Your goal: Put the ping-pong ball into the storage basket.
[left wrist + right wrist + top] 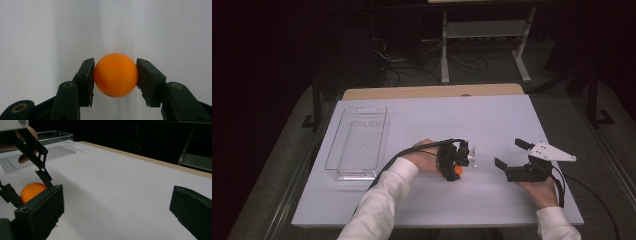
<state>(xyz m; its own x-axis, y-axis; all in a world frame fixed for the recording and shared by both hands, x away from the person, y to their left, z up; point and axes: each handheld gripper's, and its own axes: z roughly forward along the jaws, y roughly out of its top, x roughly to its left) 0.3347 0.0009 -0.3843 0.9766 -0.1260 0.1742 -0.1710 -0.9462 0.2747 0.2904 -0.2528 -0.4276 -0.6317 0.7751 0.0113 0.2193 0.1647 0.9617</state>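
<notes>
Near the middle of the table (492,120), a little toward the near edge: orange ball (115,75), clamped in the left gripper (455,170). Held across its widest line, one pad (88,82) touching each side, jaws closed only as far as the ball allows. Seated centrally between the pads, not off toward the tips. Round, so no long axis to mind and no tilt to correct. Cannot tell whether resting on the table or just clear of it.

To the right of the ball and apart from it: right gripper (512,154), jaws spread wide, holding nothing, open side turned left toward the ball. From its own view, ball low on the left, beyond the left jaw.

At the far left: clear tray (330,150), long axis running near to far, nothing seen inside. Lies left and slightly far of the ball, well apart from it, with bare table between.

Probably a carry to the tray next. Hinges on that one line: left and a touch far from the present grip. Left hand the nearer to the tray, and already holding; right hand farther off and across the ball from it. Likely needs a lift over the tray's wall before letting go. Smooth, light thing: apt to roll or bounce if dropped from high.
</notes>
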